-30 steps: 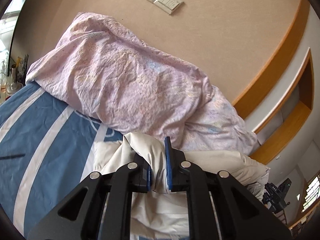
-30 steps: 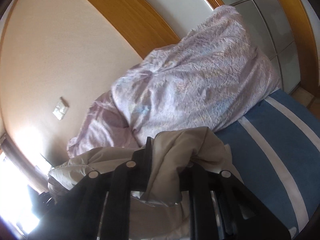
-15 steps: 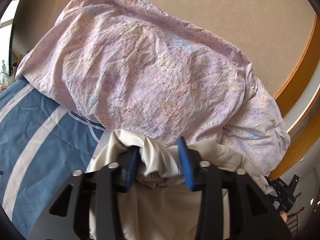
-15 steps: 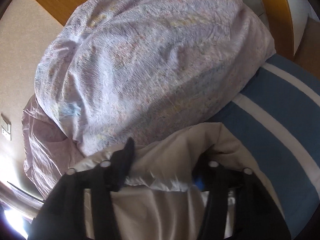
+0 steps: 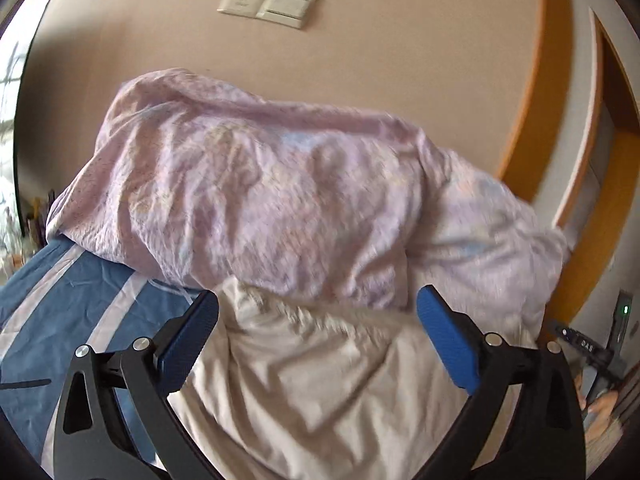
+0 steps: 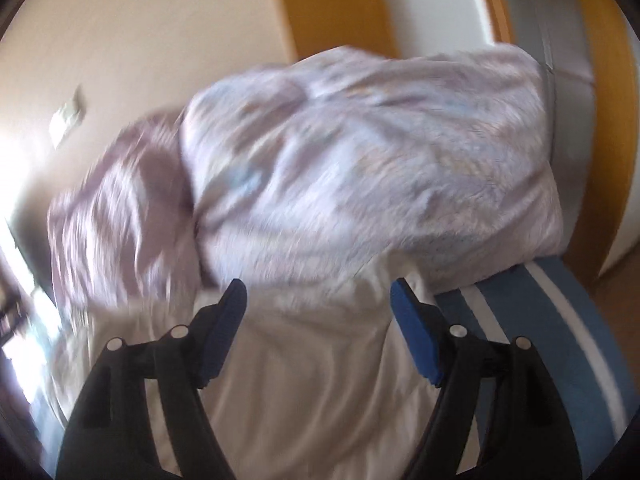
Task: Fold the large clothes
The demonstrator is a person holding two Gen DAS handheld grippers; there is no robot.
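A large cream garment (image 5: 320, 376) lies crumpled on the blue-and-white striped bedspread (image 5: 68, 312), its far edge against a lilac duvet. In the left wrist view my left gripper (image 5: 318, 300) hangs just over it with jaws wide and still opening; the blue pads (image 5: 188, 340) touch no cloth. The right wrist view is blurred: the same cream garment (image 6: 316, 360) lies below my right gripper (image 6: 318, 292), whose jaws are also opening, with nothing pinched between the pads (image 6: 416, 340).
A bulky lilac duvet (image 5: 260, 200) is heaped against the beige wall behind the garment. A wall switch plate (image 5: 266, 3) sits above it. Orange wood trim (image 5: 528, 80) runs at the right. Striped bedspread (image 6: 552, 320) extends to the right of the garment.
Both grippers were shut on folds of the cream garment a second ago; both have since let go and opened. The garment has dropped onto the bed and both hands have pulled back and rolled.
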